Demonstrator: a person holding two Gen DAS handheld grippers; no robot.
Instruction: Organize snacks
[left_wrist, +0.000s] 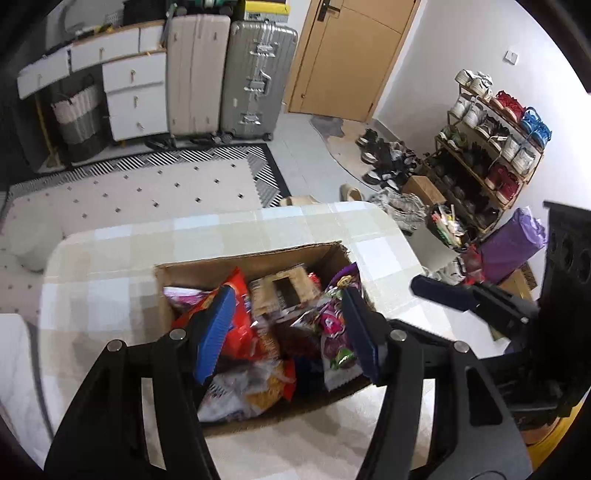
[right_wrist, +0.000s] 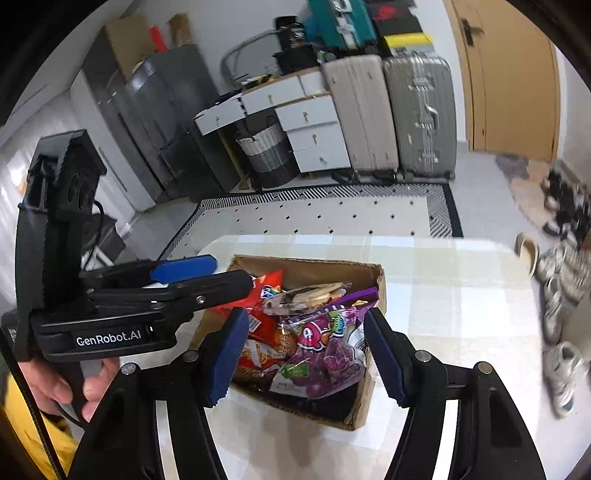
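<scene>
An open cardboard box (left_wrist: 255, 260) (right_wrist: 380, 280) of snack bags sits on a checked table (left_wrist: 110, 258) (right_wrist: 443, 280). It holds a red bag (left_wrist: 240, 325) (right_wrist: 267, 286), a purple grape-candy bag (left_wrist: 336, 325) (right_wrist: 325, 354) and a brown pack (left_wrist: 284, 291) (right_wrist: 314, 293). My left gripper (left_wrist: 288, 332) is open and empty above the box; it also shows in the right wrist view (right_wrist: 207, 271) over the box's left edge. My right gripper (right_wrist: 310, 354) is open and empty above the box's near side; one of its fingers (left_wrist: 439, 291) shows right of the box.
Beyond the table lie a patterned rug (left_wrist: 147, 192) (right_wrist: 332, 218), two suitcases (left_wrist: 255, 77) (right_wrist: 417, 110), white drawers (left_wrist: 133, 96) (right_wrist: 314, 133) and a wooden door (left_wrist: 351, 55). A shoe rack (left_wrist: 491, 147) and loose shoes (right_wrist: 561, 280) stand to the right.
</scene>
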